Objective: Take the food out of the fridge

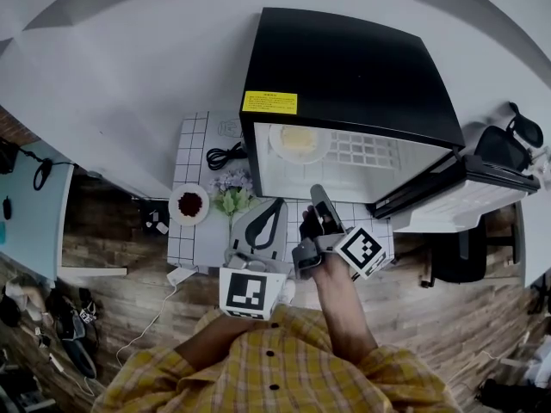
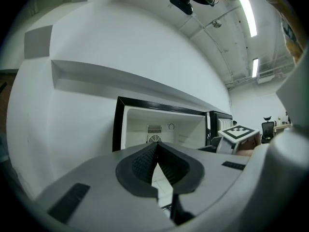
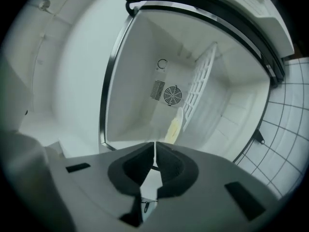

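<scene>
A black mini fridge [image 1: 344,67] stands open on the tiled table, its door [image 1: 465,198] swung out to the right. Inside, on a wire shelf [image 1: 366,149], sits a white plate of yellow food [image 1: 297,140]. In the right gripper view the picture is rolled, so the plate of yellow food [image 3: 175,124] shows edge-on beside the wire shelf [image 3: 200,88]. My right gripper [image 1: 317,191] is shut and empty just outside the fridge opening, pointing in. My left gripper [image 1: 277,205] is shut and empty, lower left of it. Both jaws meet in their own views: left gripper [image 2: 157,146], right gripper [image 3: 154,149].
On the white tiled table [image 1: 194,239] left of the fridge are a plate of dark red food [image 1: 189,204], a small bunch of green leaves and flowers [image 1: 231,198] and a coiled black cable [image 1: 225,155]. A black chair [image 1: 504,144] stands at the right, behind the door.
</scene>
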Available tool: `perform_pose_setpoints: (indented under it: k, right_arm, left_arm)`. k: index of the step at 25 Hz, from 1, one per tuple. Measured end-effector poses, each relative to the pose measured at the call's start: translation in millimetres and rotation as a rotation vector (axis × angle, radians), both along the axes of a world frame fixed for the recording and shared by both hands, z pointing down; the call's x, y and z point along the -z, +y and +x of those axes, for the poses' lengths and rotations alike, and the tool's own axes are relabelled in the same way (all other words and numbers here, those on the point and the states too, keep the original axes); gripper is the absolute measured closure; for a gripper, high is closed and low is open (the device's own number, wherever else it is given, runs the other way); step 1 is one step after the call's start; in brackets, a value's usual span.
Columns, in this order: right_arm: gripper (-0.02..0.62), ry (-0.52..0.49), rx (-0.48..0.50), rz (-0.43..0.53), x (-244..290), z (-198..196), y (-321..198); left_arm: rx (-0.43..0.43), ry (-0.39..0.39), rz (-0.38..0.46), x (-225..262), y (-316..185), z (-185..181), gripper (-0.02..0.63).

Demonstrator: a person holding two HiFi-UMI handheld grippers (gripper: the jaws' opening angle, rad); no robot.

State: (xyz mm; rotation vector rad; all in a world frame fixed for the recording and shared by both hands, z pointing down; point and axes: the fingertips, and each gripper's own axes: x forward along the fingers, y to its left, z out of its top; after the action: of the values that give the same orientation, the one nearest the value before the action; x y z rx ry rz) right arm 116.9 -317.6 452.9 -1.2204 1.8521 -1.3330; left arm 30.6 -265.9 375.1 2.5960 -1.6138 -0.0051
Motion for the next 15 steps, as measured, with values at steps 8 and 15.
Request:
perform_pose_setpoints:
  k: [8, 15]
  right_arm:
    - [0.588, -0.363, -0.057, -0.128, -26.5, -2.2, -27.7]
    - [0.543, -0.473, -0.112, -0.164, -39.4, -1.0, -45.8]
  left_arm:
    - [-0.001, 0.006, -0.014, -2.9, -0.2, -6.3, 0.598]
    - [-0.004, 0.006, -0.014, -4.7, -2.7, -9.0, 0.598]
